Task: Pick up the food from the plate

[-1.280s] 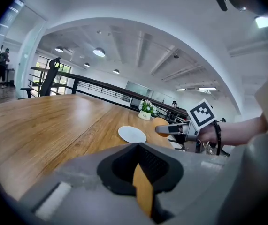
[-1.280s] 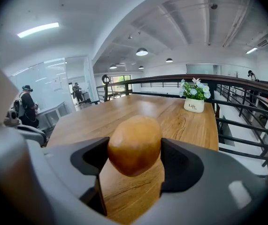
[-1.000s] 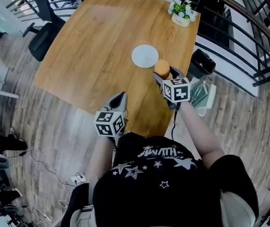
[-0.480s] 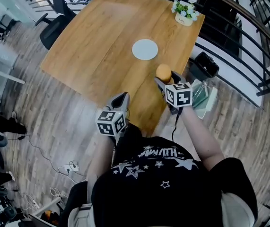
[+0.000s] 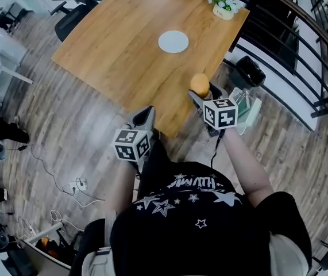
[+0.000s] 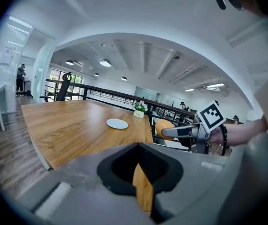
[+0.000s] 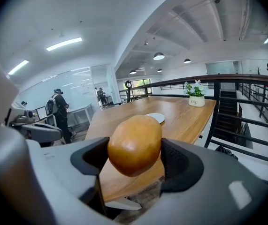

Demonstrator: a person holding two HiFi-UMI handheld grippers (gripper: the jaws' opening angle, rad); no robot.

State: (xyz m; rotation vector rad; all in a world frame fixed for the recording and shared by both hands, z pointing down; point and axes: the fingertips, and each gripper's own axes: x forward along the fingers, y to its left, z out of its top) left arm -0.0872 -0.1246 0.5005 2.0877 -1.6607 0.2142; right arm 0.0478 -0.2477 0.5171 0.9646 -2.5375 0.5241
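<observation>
We see the right hand-held gripper (image 7: 134, 162) closed on the food (image 7: 134, 144). Its two black, textured pads press on the left and right sides of the food, with the jaws standing wide. The food is smooth, orange-brown and egg-shaped, with a slight shine. Its long axis is nearly upright, and the top leans a little to the right. Well ahead of this hand-held gripper, a round, flat white plate (image 5: 173, 41) lies on the wooden counter (image 5: 118, 45), which shows a fine grain. The left hand-held gripper (image 6: 141, 177), at the left of the right one, has its grey jaws together and grips nothing.
</observation>
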